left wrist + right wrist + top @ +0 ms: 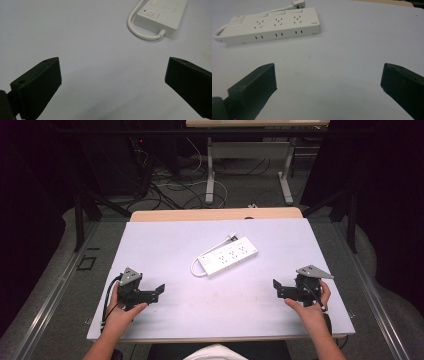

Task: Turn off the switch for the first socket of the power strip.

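A white power strip (227,255) lies at a slant in the middle of the white table (165,240), its short cable looped at its near-left end and its plug (231,238) beside the far edge. My left gripper (159,292) rests at the near left, open, nothing between its jaws; in the left gripper view the power strip (162,13) and its cable loop (136,30) lie ahead to the right. My right gripper (276,289) rests at the near right, open and holding nothing; in the right gripper view the power strip (272,25) lies ahead to the left.
Beyond the white table's far edge is a wooden strip (215,213), then a floor with tangled cables (170,185) and the legs of another desk (210,175). Bare table surface lies between the two grippers.
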{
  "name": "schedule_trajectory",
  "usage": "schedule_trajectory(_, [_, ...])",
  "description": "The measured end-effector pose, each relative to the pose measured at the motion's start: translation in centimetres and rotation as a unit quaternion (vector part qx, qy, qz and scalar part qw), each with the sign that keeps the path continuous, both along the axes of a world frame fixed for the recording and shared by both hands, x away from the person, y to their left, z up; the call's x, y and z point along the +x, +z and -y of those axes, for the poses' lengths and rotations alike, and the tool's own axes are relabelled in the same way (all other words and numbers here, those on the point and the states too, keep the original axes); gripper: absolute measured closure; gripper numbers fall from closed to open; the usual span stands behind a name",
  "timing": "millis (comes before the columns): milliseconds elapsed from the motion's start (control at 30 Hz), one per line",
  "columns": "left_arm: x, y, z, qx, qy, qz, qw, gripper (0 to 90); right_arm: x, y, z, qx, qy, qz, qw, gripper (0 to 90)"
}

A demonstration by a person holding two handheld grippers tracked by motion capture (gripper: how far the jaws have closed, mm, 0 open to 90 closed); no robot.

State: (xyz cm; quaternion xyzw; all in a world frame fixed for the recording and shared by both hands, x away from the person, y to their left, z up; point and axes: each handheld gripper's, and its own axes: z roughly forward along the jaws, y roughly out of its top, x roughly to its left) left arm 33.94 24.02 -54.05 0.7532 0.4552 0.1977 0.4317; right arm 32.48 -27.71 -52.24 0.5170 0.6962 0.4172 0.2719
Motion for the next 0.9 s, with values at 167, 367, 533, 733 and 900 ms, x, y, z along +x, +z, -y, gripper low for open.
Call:
schedule_trajectory(167, [0.0, 0.0, 0.0, 0.006, -0.002, 0.003, 1.0000, 0.6, -0.1, -0.1, -0.3, -0.003, -0.008, -0.004, 1.0000, 0.0])
schedule_trajectory(367, [-0.1, 0.0, -0.1, 0.011, 0.000, 0.001, 0.9999, 0.8, 0.0, -0.1, -0.7, -0.012, -0.005, -0.012, 0.9998, 0.0])
schedule_trajectory(533, [-0.3, 0.0, -0.1, 0.012, 0.000, 0.000, 0.9999, 0.8, 0.1, 0.1, -1.0, -0.015, 0.003, -0.011, 0.9998, 0.0])
schedule_trajectory(733, [-0.5, 0.0, -0.2, 0.007, 0.004, -0.001, 1.0000, 0.8, 0.0, 0.6, -1.3, -0.021, 0.009, -0.011, 0.9997, 0.0])
schedule_trajectory(900, [-0.6, 0.1, -0.1, 0.014, 0.001, -0.002, 0.9999, 0.8, 0.3, 1.3, -1.9, -0.030, 0.015, -0.021, 0.9992, 0.5])
